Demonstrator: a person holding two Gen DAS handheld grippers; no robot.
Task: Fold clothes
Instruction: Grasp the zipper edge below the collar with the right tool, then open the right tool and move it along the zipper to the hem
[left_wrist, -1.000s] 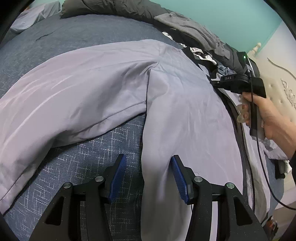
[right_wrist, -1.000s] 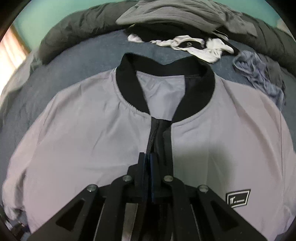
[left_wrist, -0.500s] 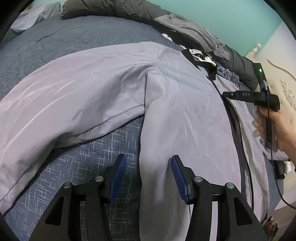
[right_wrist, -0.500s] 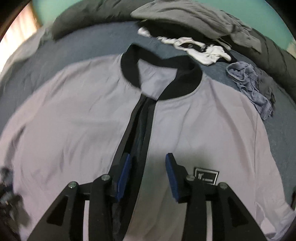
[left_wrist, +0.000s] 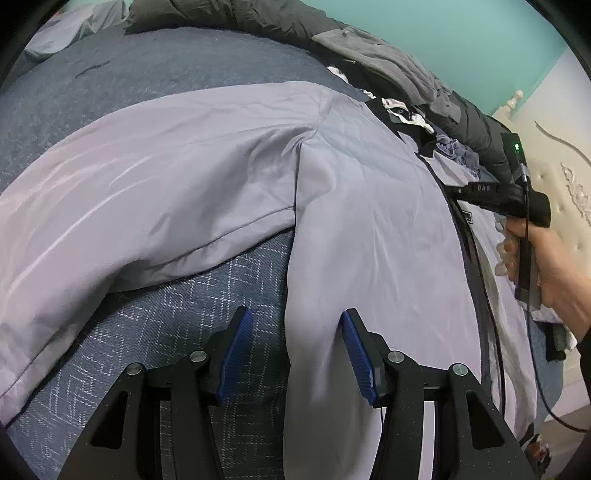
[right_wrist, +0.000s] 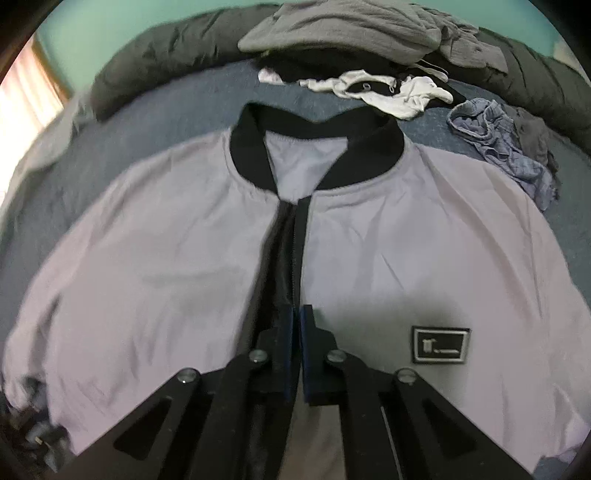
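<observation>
While the lilac jacket (right_wrist: 424, 236) lies front-up on the bed (left_wrist: 155, 74), collar (right_wrist: 373, 155) toward the clothes heap (right_wrist: 354, 33), left tongs (left_wrist: 291, 350) gape astride its side edge; right tongs (right_wrist: 297, 325) pinched shut at the zipper placket.

I see the jacket (right_wrist: 406, 240) spread mid-bed (left_wrist: 147, 66), collar toward the far edge. Loose clothes (right_wrist: 388, 88) lie behind it along that edge.
</observation>
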